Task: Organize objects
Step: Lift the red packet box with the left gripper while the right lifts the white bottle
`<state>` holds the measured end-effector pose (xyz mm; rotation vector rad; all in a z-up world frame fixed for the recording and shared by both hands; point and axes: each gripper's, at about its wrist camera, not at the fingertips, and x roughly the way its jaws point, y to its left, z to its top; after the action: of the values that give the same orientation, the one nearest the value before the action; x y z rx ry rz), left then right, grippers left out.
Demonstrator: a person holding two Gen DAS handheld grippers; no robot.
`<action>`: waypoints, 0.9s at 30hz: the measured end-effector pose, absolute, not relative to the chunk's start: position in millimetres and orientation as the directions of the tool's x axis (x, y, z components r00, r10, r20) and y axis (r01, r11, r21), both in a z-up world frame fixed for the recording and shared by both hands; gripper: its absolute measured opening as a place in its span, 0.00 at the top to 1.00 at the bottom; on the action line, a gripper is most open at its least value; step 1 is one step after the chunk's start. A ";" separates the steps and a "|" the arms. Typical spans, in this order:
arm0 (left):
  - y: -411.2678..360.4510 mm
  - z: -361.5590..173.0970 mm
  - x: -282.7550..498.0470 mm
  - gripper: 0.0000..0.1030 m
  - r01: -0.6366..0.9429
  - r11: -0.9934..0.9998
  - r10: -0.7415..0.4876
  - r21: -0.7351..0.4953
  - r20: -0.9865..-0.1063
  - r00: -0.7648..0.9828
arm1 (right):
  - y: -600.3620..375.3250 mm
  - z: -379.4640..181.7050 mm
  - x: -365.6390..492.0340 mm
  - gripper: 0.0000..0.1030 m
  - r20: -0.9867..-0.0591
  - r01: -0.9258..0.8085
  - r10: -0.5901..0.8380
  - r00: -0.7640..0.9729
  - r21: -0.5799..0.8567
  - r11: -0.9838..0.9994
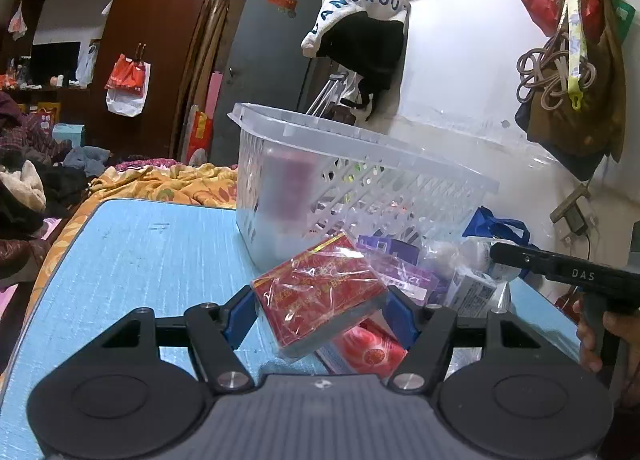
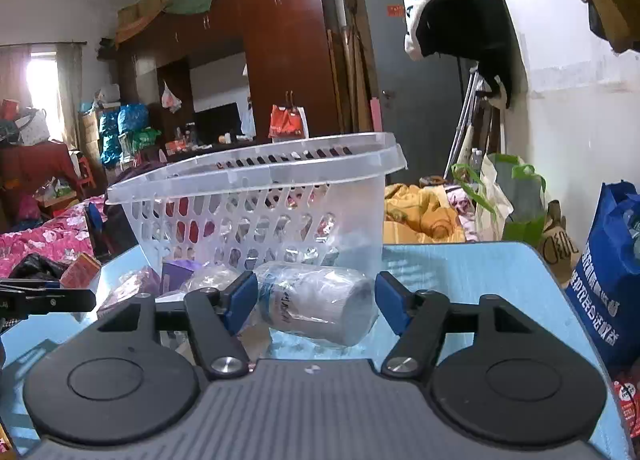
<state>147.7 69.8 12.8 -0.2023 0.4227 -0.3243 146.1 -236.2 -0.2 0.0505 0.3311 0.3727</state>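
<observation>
My left gripper (image 1: 320,310) is shut on a red box wrapped in clear film (image 1: 320,296) and holds it tilted above the blue table (image 1: 140,260), just in front of the clear plastic basket (image 1: 360,179). My right gripper (image 2: 316,300) has its blue pads on both ends of a white roll in clear plastic (image 2: 320,304), in front of the basket (image 2: 256,195). The red box also shows at the left of the right wrist view (image 2: 80,270). The right gripper's body shows at the right edge of the left wrist view (image 1: 568,268).
Purple packets (image 1: 404,272), a white box (image 1: 472,292) and a red packet (image 1: 372,352) lie on the table beside the basket. A blue bag (image 2: 608,284) stands at the table's right edge. A bed with an orange cover (image 1: 160,183) lies beyond the table.
</observation>
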 end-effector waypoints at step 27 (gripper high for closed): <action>70.3 30.4 119.7 0.31 0.264 0.941 -0.303 -0.210 -0.185 0.935 | -244.1 7.1 118.6 0.35 -0.111 -0.341 0.353 0.929 0.115 0.933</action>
<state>119.7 70.3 30.4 -0.1841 0.2172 -0.2917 118.6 -244.1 7.1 0.0947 0.1305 0.3556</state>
